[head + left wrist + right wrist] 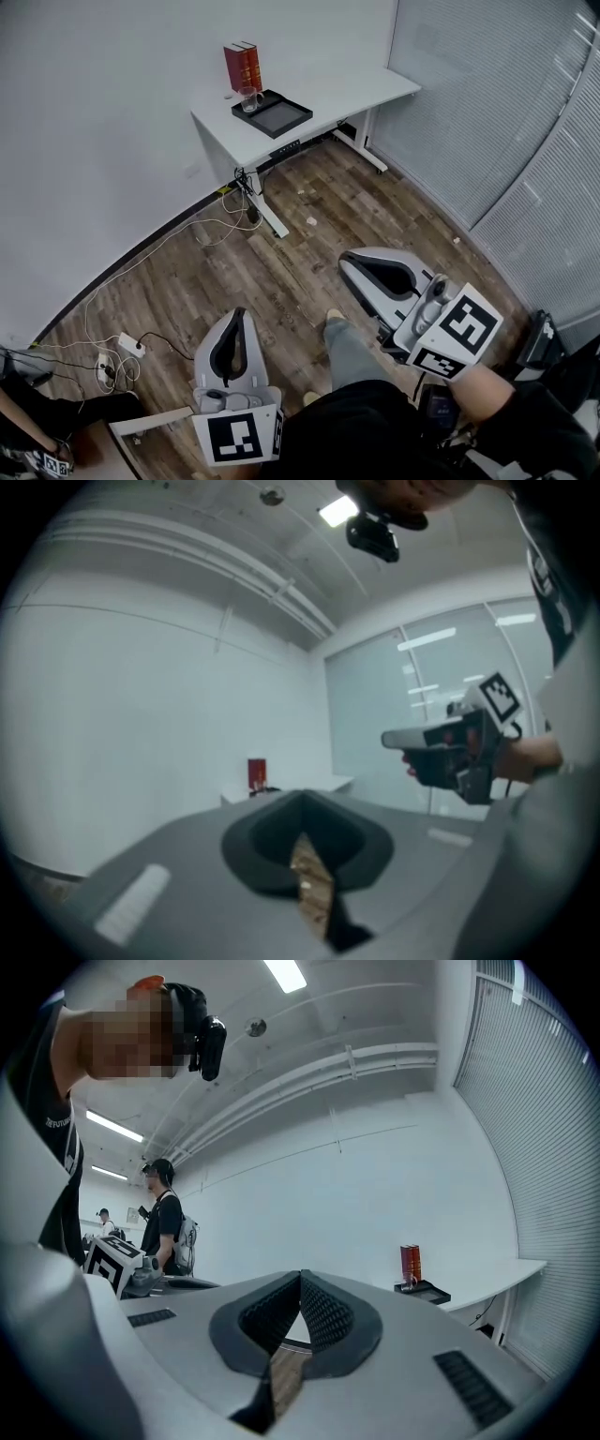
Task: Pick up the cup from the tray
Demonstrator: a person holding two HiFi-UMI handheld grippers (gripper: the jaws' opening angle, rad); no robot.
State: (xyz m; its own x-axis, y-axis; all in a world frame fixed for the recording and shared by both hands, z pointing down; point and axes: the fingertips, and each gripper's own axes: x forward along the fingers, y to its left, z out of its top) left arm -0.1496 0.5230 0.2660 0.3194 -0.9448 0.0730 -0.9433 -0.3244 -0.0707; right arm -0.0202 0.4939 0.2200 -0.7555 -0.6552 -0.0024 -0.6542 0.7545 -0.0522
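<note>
- Upper centre of the head view: a clear cup stands upright at the left corner of a black tray on a white desk, with red books upright just behind it.
- Both grippers are in the lower half of the head view, over a wood floor and well apart from the desk.
- The left gripper, lower left of centre, has its jaws closed together with nothing between them.
- The right gripper, lower right of centre, likewise has its jaws meeting at the tips and holds nothing.
- In the right gripper view the tray and books sit small at mid-right.
- A bystander with a backpack stands at mid-left of that view.
- White cables and a power strip lie at lower left.
</note>
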